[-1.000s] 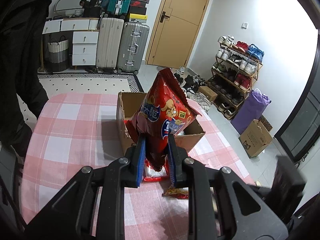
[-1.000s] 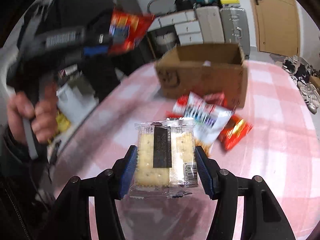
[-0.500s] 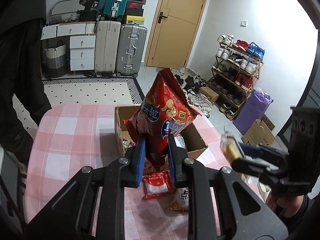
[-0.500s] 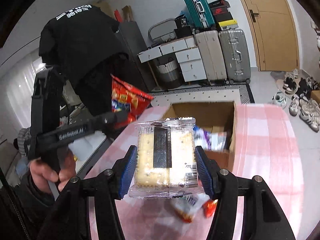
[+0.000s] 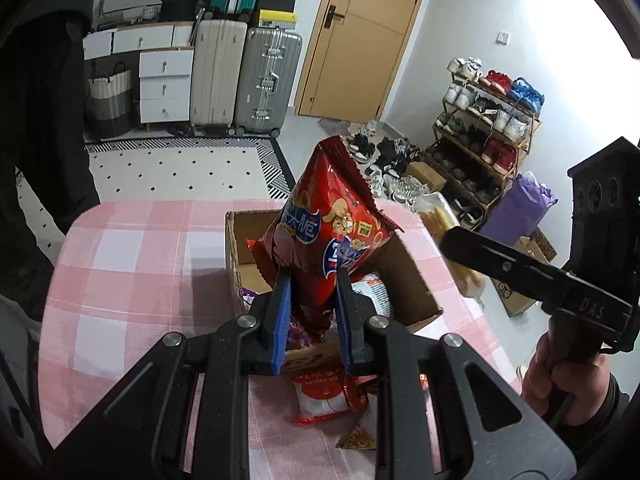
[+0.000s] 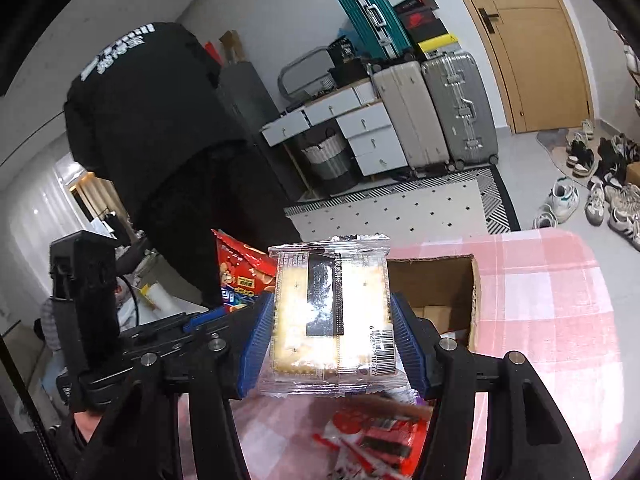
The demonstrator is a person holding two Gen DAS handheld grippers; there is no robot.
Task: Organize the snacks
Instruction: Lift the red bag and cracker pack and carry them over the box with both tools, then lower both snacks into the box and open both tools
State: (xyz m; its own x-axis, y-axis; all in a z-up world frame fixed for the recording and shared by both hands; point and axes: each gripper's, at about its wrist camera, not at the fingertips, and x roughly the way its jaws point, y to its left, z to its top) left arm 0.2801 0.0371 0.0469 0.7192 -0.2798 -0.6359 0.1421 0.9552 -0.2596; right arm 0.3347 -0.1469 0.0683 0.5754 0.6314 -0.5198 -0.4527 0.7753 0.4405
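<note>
My left gripper (image 5: 310, 312) is shut on the bottom of a red chip bag (image 5: 332, 232), which stands upright over the open cardboard box (image 5: 412, 280). The box sits on a pink checked table (image 5: 132, 272) and holds several snack packs. My right gripper (image 6: 334, 332) is shut on a clear pack of crackers (image 6: 332, 316), held above the box (image 6: 474, 292) near its front. In the right wrist view the left gripper (image 6: 204, 322) and its red bag (image 6: 240, 276) show at the left. The right gripper's arm (image 5: 520, 272) crosses the left wrist view at the right.
Loose snack packs (image 5: 328, 392) lie on the table in front of the box, seen also as red-and-white packs (image 6: 372, 440). A person in black (image 6: 152, 132) stands at the table's left side. Suitcases (image 5: 244, 80), drawers and a shoe rack (image 5: 484, 128) line the room behind.
Both grippers have moved toward and over the box with their packs. The right gripper rose from low over the table, and its arm now shows large in the left wrist view.
</note>
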